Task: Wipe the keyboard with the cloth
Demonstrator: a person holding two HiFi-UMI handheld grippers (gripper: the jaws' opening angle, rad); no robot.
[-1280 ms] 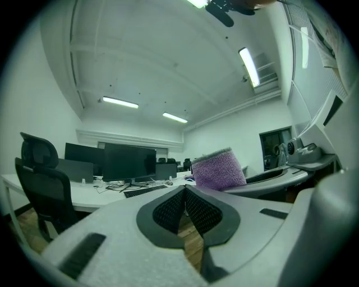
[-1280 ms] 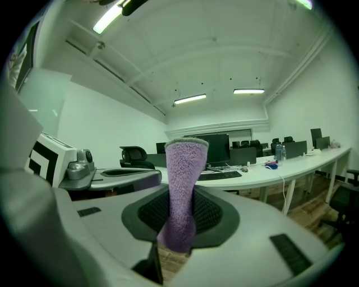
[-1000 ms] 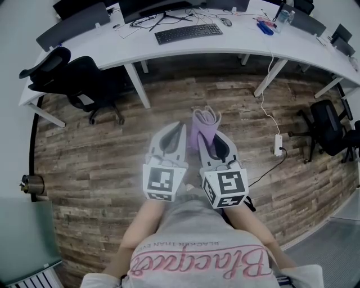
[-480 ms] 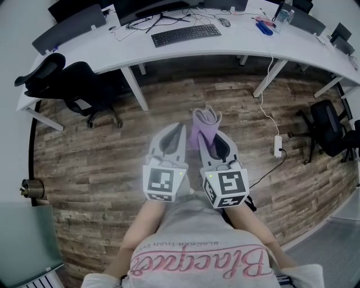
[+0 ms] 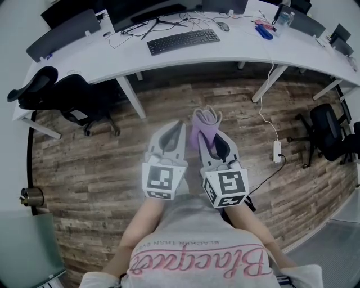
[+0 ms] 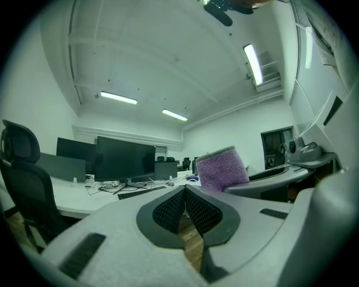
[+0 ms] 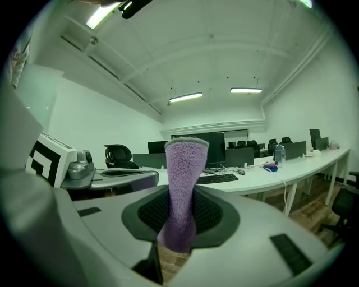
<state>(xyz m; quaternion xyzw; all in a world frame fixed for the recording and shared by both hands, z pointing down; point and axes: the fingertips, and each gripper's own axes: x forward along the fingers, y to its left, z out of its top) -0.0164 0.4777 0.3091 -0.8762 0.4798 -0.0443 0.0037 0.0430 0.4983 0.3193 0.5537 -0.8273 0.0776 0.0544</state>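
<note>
cloth: a purple towelling cloth (image 7: 184,179) stands upright between the fingers (image 7: 213,212) of the right gripper (image 5: 206,134). it is pinched low, so a folded length sticks out ahead, likely to leave free fabric for pressing on the keys.
right gripper: its fingers are clamped on the cloth. it is held in front of the person's (image 5: 197,259) waist, over the wooden floor (image 5: 84,157), and points towards the desk.
left gripper: the left gripper (image 5: 178,127) sits just beside the right one. its fingers (image 6: 168,208) meet at the tips with nothing between them — probably a spare hand for now, kept close so both travel together.
keyboard: the black keyboard (image 5: 183,41) lies on the white tabletop (image 5: 253,48) in front of a monitor (image 5: 149,12), well apart from both grippers.
stage: by my reading this is the approach — the cloth is in hand and no wiping has begun.
next move: the right gripper needs to reach over the tabletop edge and tip down, so the free end of the cloth lies flat on the keys.
risk: cables (image 5: 138,25) trail near the keyboard's far side and could snag the cloth. a light keyboard may also slide under a sideways wipe.
</note>
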